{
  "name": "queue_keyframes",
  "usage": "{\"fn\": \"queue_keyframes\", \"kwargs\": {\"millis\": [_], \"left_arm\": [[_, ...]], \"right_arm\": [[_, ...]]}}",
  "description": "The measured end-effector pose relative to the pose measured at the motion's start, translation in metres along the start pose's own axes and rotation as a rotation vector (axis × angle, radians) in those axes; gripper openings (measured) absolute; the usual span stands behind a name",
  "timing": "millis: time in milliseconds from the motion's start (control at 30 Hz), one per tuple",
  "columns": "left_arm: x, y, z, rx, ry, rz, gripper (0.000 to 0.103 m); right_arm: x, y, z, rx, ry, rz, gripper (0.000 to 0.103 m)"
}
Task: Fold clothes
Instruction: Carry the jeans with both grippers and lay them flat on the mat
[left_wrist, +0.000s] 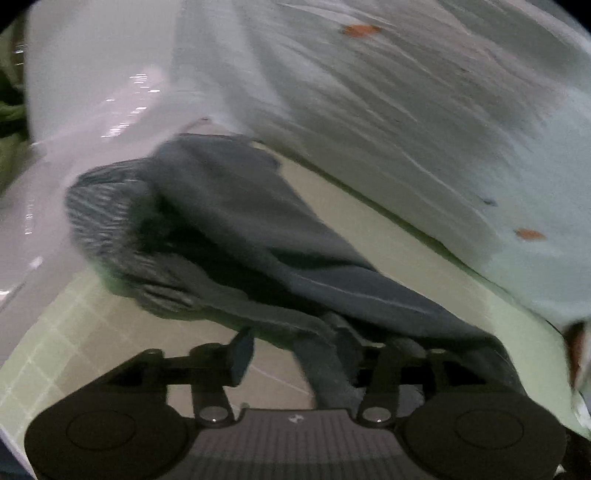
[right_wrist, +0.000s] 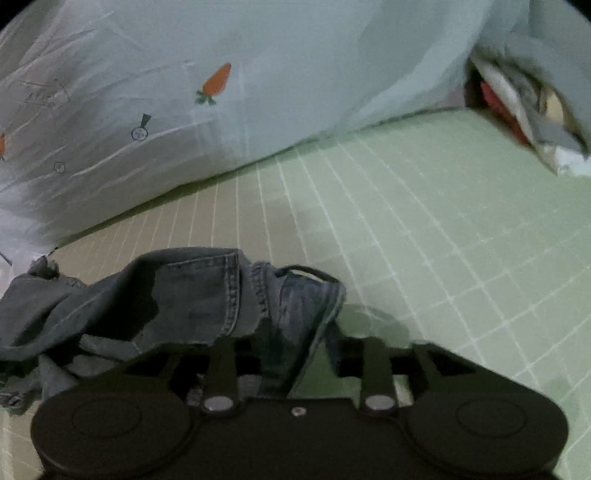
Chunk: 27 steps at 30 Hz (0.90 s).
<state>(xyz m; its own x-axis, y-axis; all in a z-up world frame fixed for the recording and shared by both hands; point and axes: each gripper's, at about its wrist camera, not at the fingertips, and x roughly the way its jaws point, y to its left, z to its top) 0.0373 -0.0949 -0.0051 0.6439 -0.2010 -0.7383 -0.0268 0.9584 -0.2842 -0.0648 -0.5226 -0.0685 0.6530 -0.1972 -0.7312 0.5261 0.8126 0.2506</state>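
Both grippers, left (left_wrist: 306, 354) and right (right_wrist: 295, 343), stand half open, jeans (right_wrist: 192, 291) loose between; folded once at twelve o'clock, folding remains.

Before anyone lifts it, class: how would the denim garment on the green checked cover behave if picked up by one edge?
The denim garment lies crumpled in soft folds, so it would probably sag and unfold rather than hold shape. Its thick stitched seams suggest moderate weight. The coarse cloth is unlikely to slip from a gripper.
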Motion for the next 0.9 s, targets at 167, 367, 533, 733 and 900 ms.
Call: {"fn": "queue_keyframes", "kwargs": {"millis": [167,367,533,733,900], "left_arm": [[0.034,0.039,0.013,-0.068,0.037,0.168,0.062],[0.066,0.092,0.042,-0.205,0.04,0.16,0.062],[0.094,0.105,0.073,-0.199,0.009,0.149,0.062],[0.13,0.112,0.082,-0.194,0.027,0.137,0.062],[0.131,0.119,0.083,-0.219,0.001,0.114,0.064]], "right_arm": [[0.018,0.004,-0.002,0.067,0.032,-0.076,0.08],[0.046,0.011,-0.014,0.186,0.076,-0.145,0.083],[0.06,0.03,-0.021,0.168,0.089,-0.23,0.089],[0.059,0.033,-0.021,0.154,0.1,-0.244,0.089],[0.066,0.033,-0.013,0.136,0.118,-0.252,0.088]]}}
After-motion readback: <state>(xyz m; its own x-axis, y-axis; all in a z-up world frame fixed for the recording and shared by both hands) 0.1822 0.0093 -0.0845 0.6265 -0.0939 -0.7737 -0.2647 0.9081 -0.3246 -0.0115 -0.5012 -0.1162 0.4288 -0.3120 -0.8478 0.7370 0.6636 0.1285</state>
